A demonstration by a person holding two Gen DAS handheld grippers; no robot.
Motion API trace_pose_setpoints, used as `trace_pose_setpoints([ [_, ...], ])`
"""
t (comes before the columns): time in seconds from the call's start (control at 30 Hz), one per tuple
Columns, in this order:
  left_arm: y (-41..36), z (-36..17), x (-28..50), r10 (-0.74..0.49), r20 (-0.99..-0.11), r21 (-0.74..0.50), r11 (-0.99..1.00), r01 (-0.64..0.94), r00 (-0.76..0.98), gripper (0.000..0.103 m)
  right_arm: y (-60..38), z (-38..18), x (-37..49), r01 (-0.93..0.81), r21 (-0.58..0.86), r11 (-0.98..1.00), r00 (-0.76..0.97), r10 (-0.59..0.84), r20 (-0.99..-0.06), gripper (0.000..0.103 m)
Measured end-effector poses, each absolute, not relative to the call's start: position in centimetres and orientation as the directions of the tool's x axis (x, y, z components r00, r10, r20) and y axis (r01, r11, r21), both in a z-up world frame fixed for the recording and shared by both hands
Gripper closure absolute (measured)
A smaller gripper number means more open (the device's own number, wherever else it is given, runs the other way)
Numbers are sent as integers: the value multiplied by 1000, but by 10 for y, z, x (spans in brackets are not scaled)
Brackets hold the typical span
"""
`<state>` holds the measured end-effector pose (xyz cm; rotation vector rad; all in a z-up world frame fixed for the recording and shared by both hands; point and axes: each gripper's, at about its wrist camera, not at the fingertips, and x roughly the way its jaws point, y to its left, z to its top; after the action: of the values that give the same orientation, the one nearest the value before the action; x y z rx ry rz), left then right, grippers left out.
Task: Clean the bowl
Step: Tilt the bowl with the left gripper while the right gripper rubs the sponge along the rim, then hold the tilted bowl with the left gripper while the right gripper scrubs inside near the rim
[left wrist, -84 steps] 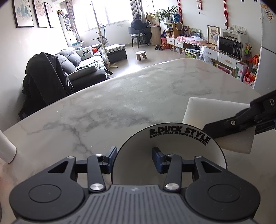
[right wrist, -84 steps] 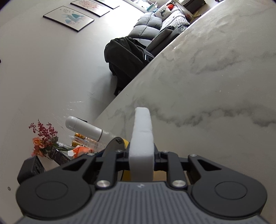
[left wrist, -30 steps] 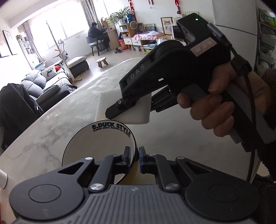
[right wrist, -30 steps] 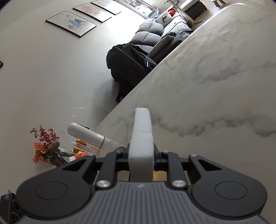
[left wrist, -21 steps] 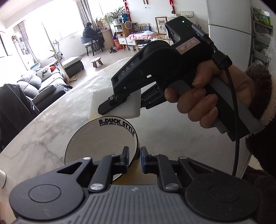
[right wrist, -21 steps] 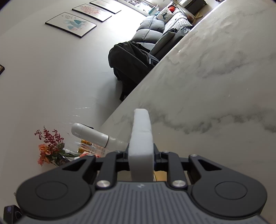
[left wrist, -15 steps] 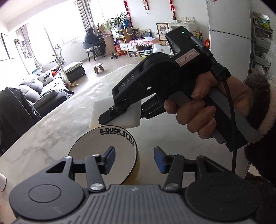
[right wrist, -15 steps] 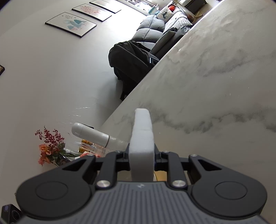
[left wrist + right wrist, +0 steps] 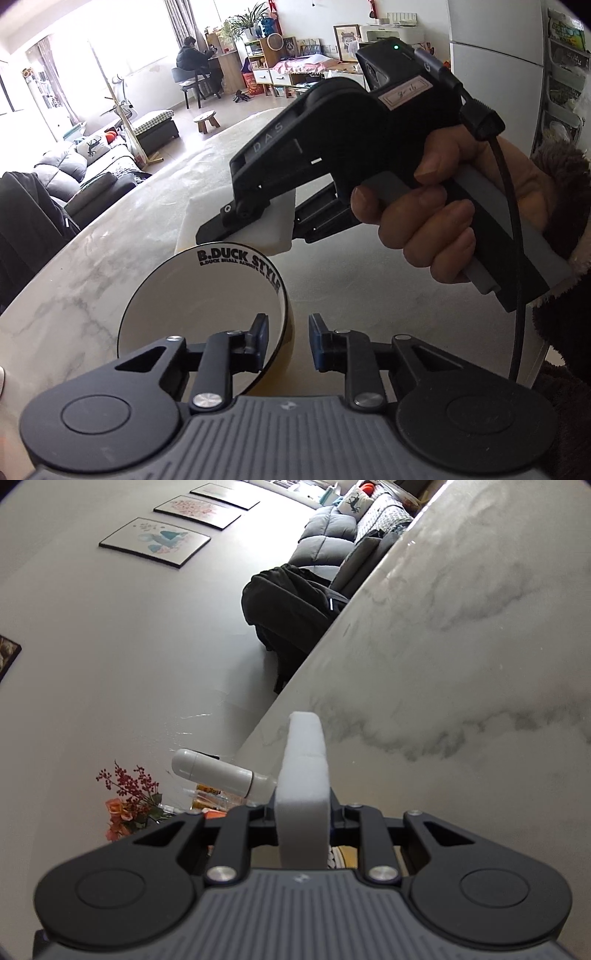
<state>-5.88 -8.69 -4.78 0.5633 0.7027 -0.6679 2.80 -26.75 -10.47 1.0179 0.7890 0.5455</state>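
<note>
Both wrist cameras sit close above the marble table (image 9: 110,258), facing different ways, sharing the sofa (image 9: 332,528).

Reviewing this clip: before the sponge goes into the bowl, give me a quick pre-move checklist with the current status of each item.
1. Sponge clamped in the right gripper: ok, pads press both faces.
2. Left gripper secured on the bowl rim: not ok, the jaws are closing with the rim between them, and a gap shows at the outer pad.
3. Bowl interior facing the sponge: ok, the opening is tilted toward it.
4. Sponge close to the bowl: ok, it sits just beyond the lettered rim.
5. Bowl resting on the table or lifted: cannot tell.
6. Dirt inside the bowl: cannot tell, the inside looks plain white.
</note>
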Motion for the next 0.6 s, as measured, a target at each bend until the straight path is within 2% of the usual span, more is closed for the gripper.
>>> trace_pose_setpoints([
  [0.2,-88,-50,-56,-356,-738,243,653,718,573,79,-266,-114,31,-9,903,429,595,728,-340,80],
  [0.6,-90,-53,-50,-355,-739,248,646,722,572,78,-262,-97,34,-72,898,434,602,737,-308,80],
])
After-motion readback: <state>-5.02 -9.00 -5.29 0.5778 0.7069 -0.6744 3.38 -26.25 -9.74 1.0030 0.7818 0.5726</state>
